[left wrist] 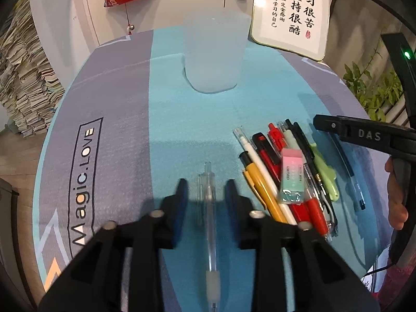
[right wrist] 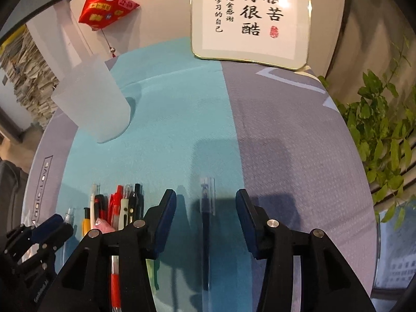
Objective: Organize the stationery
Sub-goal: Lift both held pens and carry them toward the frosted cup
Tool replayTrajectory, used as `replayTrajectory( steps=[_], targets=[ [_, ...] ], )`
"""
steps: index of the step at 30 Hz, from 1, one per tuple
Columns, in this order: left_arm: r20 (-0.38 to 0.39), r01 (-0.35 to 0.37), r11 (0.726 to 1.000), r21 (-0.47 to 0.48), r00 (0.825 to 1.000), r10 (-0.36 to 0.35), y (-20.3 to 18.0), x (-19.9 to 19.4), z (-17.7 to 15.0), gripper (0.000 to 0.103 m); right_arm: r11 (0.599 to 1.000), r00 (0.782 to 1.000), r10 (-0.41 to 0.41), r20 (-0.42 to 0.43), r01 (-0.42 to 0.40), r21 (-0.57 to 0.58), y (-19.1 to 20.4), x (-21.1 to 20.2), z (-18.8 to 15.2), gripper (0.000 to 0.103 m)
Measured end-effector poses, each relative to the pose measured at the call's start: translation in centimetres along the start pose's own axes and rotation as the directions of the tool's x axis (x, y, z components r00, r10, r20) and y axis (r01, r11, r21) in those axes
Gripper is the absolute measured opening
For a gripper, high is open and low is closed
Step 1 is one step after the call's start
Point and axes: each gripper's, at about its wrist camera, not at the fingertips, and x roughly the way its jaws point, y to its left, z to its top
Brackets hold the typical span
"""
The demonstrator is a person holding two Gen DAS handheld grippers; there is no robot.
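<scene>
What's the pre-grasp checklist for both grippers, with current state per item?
1. Clear pen lies between the left gripper fingers: ok.
2. Left pads touching it: not ok, gaps on both sides.
3. Dark pen centred in the right gripper: ok, jaws open.
4. Frosted cup upright: ok.
5. Cup empty: cannot tell.
6. Pen pile clear of the left fingers: ok, it lies beside them.

The left gripper (left wrist: 206, 189) hangs over a clear pen (left wrist: 210, 208) lying between its parted fingers, untouched. A frosted cup (left wrist: 213, 52) stands beyond on the mat (left wrist: 124, 119); a pen pile (left wrist: 283, 179) with an eraser (left wrist: 290, 175) lies right.
</scene>
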Motion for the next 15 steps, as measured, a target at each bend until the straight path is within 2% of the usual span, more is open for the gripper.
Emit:
replayTrajectory(
  steps=[2, 3, 4, 5, 8, 15],
  targets=[
    [-0.004, -0.005, 1.0, 0.002, 1.0, 0.005, -0.1, 0.4, 0.0, 0.033, 0.999, 0.999, -0.034, 0.008, 0.034, -0.035, 0.6, 0.3, 0.1, 0.048],
    [0.008, -0.01, 1.0, 0.006, 1.0, 0.01, -0.1, 0.4, 0.1, 0.024, 0.997, 0.998, -0.059, 0.014, 0.06, -0.054, 0.9, 0.4, 0.2, 0.044],
    [0.01, -0.012, 1.0, 0.011, 1.0, 0.012, -0.2, 0.4, 0.2, 0.016, 0.995, 0.997, -0.072, 0.021, 0.073, -0.069, 1.1, 0.5, 0.3, 0.027],
    [0.01, -0.012, 1.0, 0.013, 1.0, 0.012, -0.2, 0.4, 0.3, 0.013, 0.994, 0.997, -0.074, 0.025, 0.076, -0.081, 1.3, 0.4, 0.4, 0.015],
    [0.029, -0.016, 1.0, 0.008, 0.999, 0.016, 0.0, -0.2, 0.7, 0.013, 0.997, 0.999, -0.025, 0.025, 0.027, -0.076, 1.4, -0.4, 0.5, 0.013],
    [0.127, -0.015, 1.0, 0.015, 0.992, 0.013, 0.0, -3.8, 1.7, 0.013, 0.995, 0.992, 0.018, 0.121, -0.006, -0.103, 2.9, -5.5, 0.7, 0.013]
  ],
)
